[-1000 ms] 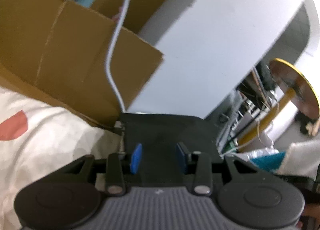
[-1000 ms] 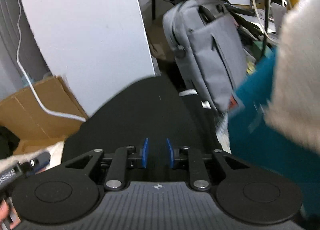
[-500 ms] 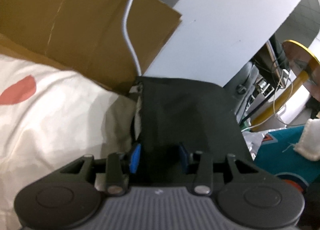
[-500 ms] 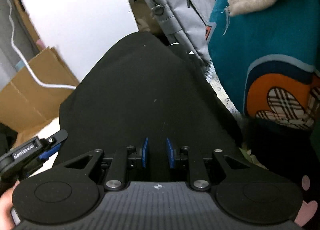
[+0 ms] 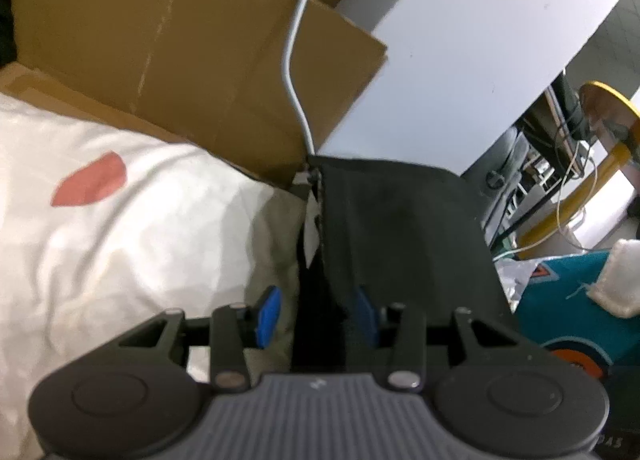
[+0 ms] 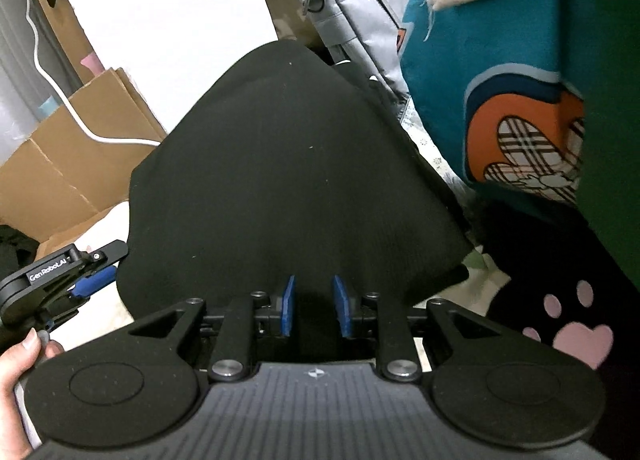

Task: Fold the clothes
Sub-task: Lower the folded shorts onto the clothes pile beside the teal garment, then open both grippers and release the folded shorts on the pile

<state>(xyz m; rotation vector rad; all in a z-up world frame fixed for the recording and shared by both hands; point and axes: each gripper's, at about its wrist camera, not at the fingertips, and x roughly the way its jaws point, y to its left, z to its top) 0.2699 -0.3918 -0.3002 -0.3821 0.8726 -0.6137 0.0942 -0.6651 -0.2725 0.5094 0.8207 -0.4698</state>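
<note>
The black garment (image 6: 296, 180) stretches far from both grippers; the right gripper (image 6: 314, 312) fingers have just been opening around its near edge, and the left gripper (image 5: 316, 312) fingers stand spread around its left edge.

"GenRobot.AI" printed on left claw (image 6: 86, 286) side, right wrist view.

One black fabric garment (image 6: 296, 164). One teal printed garment with orange cartoon patch (image 6: 500, 72). One grey zipped backpack (image 6: 352, 0). One brown cardboard box, flaps open (image 5: 192, 60). One white cable (image 5: 294, 60). One cream bedsheet with red spot (image 5: 120, 228). Two black tools with blue pads: left (image 5: 316, 314), right (image 6: 314, 310).
</note>
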